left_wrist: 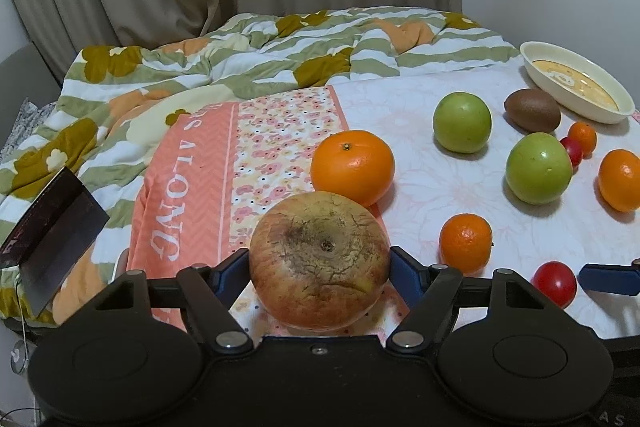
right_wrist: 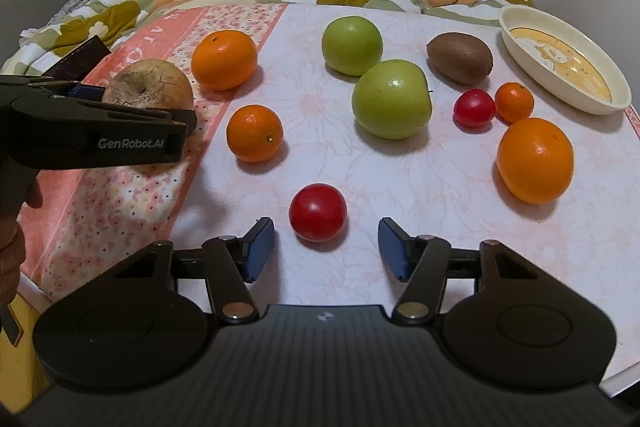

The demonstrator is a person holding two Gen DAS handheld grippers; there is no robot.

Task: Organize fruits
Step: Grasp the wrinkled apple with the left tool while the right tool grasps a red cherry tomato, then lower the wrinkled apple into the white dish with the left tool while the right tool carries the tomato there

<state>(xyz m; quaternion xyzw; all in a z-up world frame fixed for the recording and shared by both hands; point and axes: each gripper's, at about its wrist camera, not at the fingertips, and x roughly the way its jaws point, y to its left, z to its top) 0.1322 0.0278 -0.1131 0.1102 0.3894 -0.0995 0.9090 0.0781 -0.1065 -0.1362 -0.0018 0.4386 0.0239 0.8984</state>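
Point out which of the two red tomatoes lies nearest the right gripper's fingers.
The near red tomato, lying alone on the cloth just ahead of the right gripper, between its open fingers and untouched. The other red tomato lies farther back, beside a small orange.

Green apples, red tomato, pink floral cloth

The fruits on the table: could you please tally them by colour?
Orange: 4
Green: 2
Red: 2
Brown kiwi: 1
Russet apple: 1
Total: 10
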